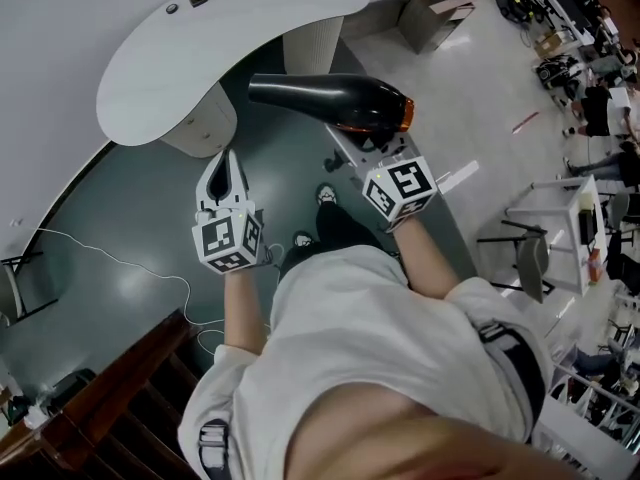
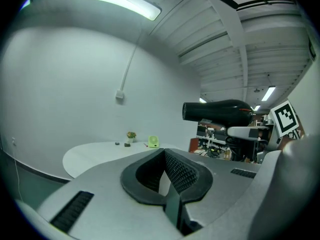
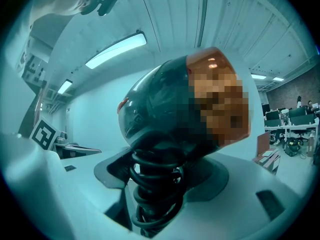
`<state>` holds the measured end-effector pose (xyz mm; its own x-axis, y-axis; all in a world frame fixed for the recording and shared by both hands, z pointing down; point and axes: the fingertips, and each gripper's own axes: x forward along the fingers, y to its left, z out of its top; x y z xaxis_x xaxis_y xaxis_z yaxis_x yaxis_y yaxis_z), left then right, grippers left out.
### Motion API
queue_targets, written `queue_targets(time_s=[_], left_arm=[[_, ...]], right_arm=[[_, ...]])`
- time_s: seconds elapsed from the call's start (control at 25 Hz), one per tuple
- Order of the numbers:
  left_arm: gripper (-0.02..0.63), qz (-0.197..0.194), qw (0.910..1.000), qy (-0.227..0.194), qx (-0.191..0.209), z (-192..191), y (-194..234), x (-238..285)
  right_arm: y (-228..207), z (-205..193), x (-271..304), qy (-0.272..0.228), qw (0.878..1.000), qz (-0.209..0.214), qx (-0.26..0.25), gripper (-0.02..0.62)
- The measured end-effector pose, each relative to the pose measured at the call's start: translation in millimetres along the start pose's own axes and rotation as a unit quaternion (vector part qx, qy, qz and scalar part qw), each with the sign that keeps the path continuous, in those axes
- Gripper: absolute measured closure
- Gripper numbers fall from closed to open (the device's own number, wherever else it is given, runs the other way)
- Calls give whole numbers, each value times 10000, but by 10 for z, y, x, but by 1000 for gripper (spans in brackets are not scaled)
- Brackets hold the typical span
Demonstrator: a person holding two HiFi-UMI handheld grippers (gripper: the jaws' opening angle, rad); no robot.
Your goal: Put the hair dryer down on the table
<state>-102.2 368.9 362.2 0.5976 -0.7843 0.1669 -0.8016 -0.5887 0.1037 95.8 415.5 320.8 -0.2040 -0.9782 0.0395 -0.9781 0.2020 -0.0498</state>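
Note:
A black hair dryer [image 1: 330, 100] with an orange rear end hangs in the air, nozzle pointing left, just off the near edge of the white curved table [image 1: 190, 53]. My right gripper [image 1: 378, 146] is shut on its handle, which has the black cord coiled round it [image 3: 155, 181]. The dryer's body [image 3: 165, 109] fills the right gripper view. My left gripper [image 1: 222, 166] stays lower left of the dryer, shut with nothing in it; its pads [image 2: 176, 170] meet. From the left gripper view the dryer [image 2: 220, 111] shows at the right, above the table [image 2: 95, 156].
Small items sit at the table's far end: a green object [image 2: 153, 142], a tiny plant [image 2: 131, 135]. Cardboard boxes [image 1: 440, 3] stand beyond the table on the right. Desks and chairs [image 1: 560, 238] crowd the right side. A wooden rail [image 1: 90, 398] runs lower left.

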Motion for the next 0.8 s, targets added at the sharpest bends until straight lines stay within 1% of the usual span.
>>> queue_targets(time_s=[0.2,0.48,0.8], left_arm=[[588,-21,10000,72,46,44,143,296],[588,104,9998,61,151,209,397,861],[588,237,9997,82,80,349,558,1658]], right_arm=[[-96,5,350,-4,10000,63,41,304],[-394,50,935,-84,9998,176,72,304],[-944,73,1646,-16,9995,302,107,305]])
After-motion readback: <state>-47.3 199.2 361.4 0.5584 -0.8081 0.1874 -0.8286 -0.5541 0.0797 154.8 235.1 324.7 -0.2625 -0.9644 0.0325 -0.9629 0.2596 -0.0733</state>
